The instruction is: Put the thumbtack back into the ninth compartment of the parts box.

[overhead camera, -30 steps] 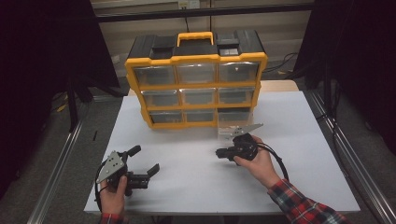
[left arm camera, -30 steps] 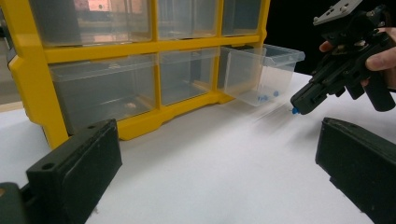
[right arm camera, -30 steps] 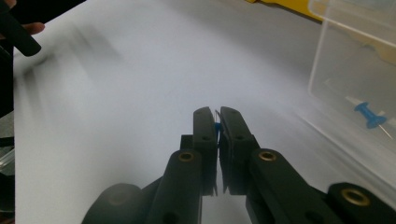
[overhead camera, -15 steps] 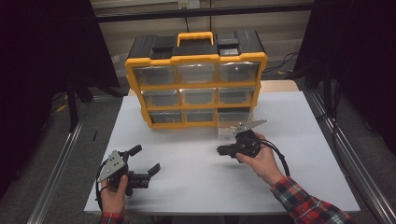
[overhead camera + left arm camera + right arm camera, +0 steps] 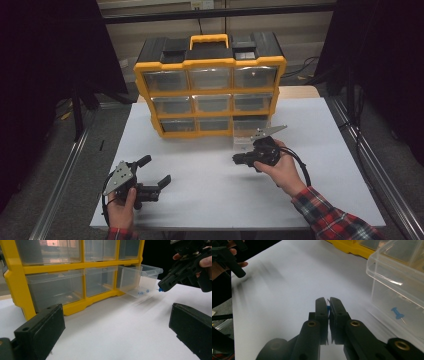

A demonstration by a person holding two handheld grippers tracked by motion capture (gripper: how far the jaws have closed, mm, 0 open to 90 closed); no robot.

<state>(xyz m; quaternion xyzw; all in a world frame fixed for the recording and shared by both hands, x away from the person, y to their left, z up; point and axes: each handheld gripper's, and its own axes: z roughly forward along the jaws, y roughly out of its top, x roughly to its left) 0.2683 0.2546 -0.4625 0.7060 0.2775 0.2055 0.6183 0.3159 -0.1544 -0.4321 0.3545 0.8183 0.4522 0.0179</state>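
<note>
The right tool pinches a blue pushpin above the white surface, beside the pulled-out clear drawer; the left tool rests wide open, empty.

Blue push pin: small, plastic-headed, clamped between the closed tips of the right gripper, pin end protruding past them, above the white worktop. Clear drawer: pulled out from the organizer's bottom row, containing further blue push pins.
</note>
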